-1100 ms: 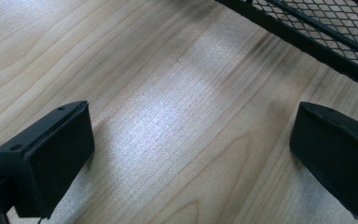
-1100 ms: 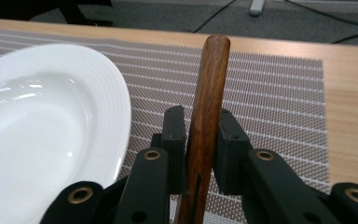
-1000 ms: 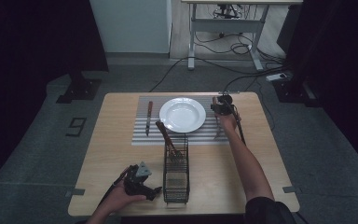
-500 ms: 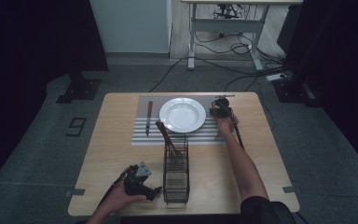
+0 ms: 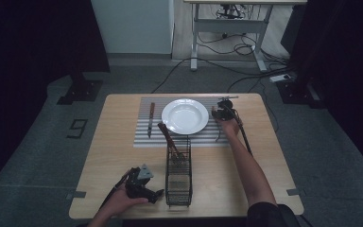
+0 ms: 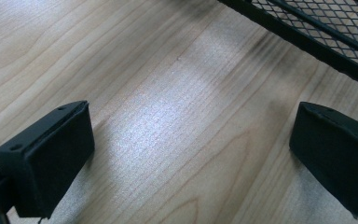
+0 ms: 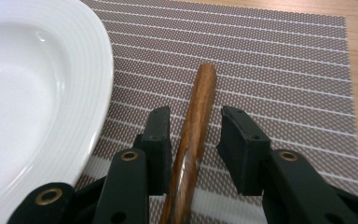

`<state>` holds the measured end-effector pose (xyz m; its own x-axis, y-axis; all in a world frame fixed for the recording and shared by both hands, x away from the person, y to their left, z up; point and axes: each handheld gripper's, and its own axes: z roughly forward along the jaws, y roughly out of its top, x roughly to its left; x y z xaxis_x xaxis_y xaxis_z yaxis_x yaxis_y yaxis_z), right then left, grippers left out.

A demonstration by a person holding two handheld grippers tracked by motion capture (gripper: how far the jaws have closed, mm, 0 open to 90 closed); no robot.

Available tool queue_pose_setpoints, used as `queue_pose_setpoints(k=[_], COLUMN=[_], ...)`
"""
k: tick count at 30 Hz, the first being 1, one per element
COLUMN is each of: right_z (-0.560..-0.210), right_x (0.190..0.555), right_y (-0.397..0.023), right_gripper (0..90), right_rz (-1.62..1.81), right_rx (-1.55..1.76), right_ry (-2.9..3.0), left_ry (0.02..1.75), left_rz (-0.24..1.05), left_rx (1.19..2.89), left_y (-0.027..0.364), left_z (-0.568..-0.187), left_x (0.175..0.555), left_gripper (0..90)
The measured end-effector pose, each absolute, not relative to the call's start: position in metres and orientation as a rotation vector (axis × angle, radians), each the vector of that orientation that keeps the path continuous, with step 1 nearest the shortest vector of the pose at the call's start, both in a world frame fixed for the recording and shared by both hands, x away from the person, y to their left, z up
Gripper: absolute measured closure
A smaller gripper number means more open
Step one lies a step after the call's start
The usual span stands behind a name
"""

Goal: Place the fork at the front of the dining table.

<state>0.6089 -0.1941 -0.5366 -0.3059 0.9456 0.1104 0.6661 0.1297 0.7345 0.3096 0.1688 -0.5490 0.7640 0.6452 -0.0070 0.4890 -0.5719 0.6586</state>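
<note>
My right gripper (image 7: 196, 135) is low over the striped placemat (image 7: 279, 70), just right of the white plate (image 7: 28, 93). A wooden-handled utensil (image 7: 198, 107) lies on the mat between its jaws. The jaws have just been opening; a gap shows on the right side of the handle, so the gripper is open. From above, the right gripper (image 5: 220, 112) is at the plate's (image 5: 185, 116) right rim. My left gripper (image 5: 156, 193) rests near the table's front edge. Its jaws (image 6: 191, 154) are wide open over bare wood, with nothing between them.
A black mesh basket (image 5: 178, 177) stands in the table's middle front, with wooden-handled utensils (image 5: 170, 139) leaning out of its far end. Its mesh side (image 6: 317, 28) is close to the left gripper. A knife (image 5: 151, 118) lies on the mat (image 5: 144, 137) left of the plate.
The right hand has shifted slightly toward the near side beside the plate. The left hand has stayed where it was.
</note>
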Motion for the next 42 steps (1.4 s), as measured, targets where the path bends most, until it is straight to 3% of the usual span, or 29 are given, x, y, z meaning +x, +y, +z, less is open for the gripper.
queue_pose_setpoints(k=[10,18,27,42], right_z=[-0.536,-0.54,-0.544,-0.547], right_x=[0.578,0.579,0.599,0.598], right_y=[-0.204,-0.196,-0.195,-0.208], right_gripper=[69.1,78.0,78.2,73.7], right_rz=[1.021,1.025,1.085,1.05], right_rx=[1.516,1.537,1.6,1.595], right_ry=[2.084,2.053,1.983,2.01], left_ry=[0.844,0.844,0.842,0.841], left_rz=[0.308,0.308,0.307,0.307], left_rx=[2.296,2.296,2.297,2.298], left_y=[0.169,0.169,0.169,0.169], left_z=[-0.549,-0.549,-0.549,-0.549], left_x=[0.31,0.31,0.31,0.309], left_gripper=[0.0,0.0,0.0,0.0])
